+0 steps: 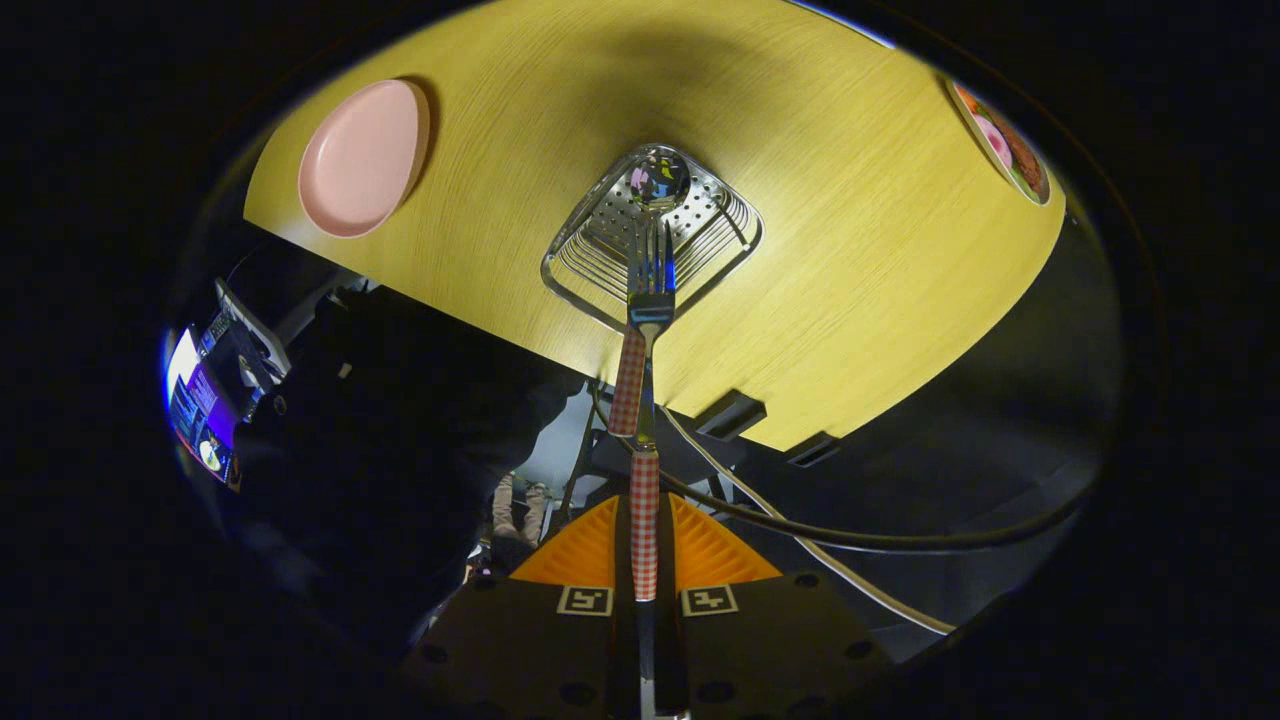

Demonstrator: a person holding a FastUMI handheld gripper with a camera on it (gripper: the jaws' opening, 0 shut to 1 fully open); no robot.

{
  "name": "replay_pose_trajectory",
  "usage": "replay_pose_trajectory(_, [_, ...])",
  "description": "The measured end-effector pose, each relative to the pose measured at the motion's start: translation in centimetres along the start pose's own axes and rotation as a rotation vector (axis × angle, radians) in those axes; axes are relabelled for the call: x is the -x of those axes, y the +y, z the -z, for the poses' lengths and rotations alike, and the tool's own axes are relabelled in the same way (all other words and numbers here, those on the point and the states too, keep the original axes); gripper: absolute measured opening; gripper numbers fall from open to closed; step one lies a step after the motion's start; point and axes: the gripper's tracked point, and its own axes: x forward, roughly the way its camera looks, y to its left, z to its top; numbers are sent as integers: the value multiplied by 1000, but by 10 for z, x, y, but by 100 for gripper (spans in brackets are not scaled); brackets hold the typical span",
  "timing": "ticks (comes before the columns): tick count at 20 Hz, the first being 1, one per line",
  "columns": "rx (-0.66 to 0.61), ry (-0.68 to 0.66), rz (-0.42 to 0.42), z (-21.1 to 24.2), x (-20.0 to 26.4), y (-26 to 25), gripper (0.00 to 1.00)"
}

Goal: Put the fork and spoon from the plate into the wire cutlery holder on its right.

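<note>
The gripper (645,560) looks straight down, fingers pressed together on the red-and-white checked handle of the steel fork (645,500), so the fork hangs tines-first, lined up w/ the drop. The handle runs up between the ribbed pads, and the tines (652,265) sit over the holder's mouth, prob. just above or inside its rim; depth can't be told from this angle.

Beside the fork's neck a second checked handle (627,385) leans out over the holder's near rim. It belongs to the steel spoon, whose shiny bowl (658,180) rests on the perforated floor. So the spoon is already in, and the fork looks like the last item to go.

The square wire cutlery holder (650,235) stands near the desk's near edge, about mid-way along it. That placing keeps the reach short.

The yellow wood-grain desk (850,250) carries two more things. The pale pink oval plate (362,158) is off at the near-left corner, well apart from the holder and bare. A patterned dish (1003,145) sits at the far-right edge.

Pose: wrist pitched fully down, tool vertical over the holder. A person's dark sleeve (400,440) shows below the desk edge, w/ cables (850,540) trailing past.

Next, I'd judge: lower a bit, then let go.
</note>
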Motion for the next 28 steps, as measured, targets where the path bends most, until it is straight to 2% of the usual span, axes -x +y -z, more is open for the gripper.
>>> replay_pose_trajectory(3, [4,59,19,-15,2,-1,10])
replay_pose_trajectory(11, [-12,142,5,-45,1,-10,10])
replay_pose_trajectory(21, [-4,70,7,-73,-5,-7,17])
replay_pose_trajectory(23, [-2,40,0,-69,-5,-5,25])
replay_pose_trajectory(24, [1,12,-9,-68,-2,-3,37])
replay_pose_trajectory(28, [3,-147,-63,-60,11,1,63])
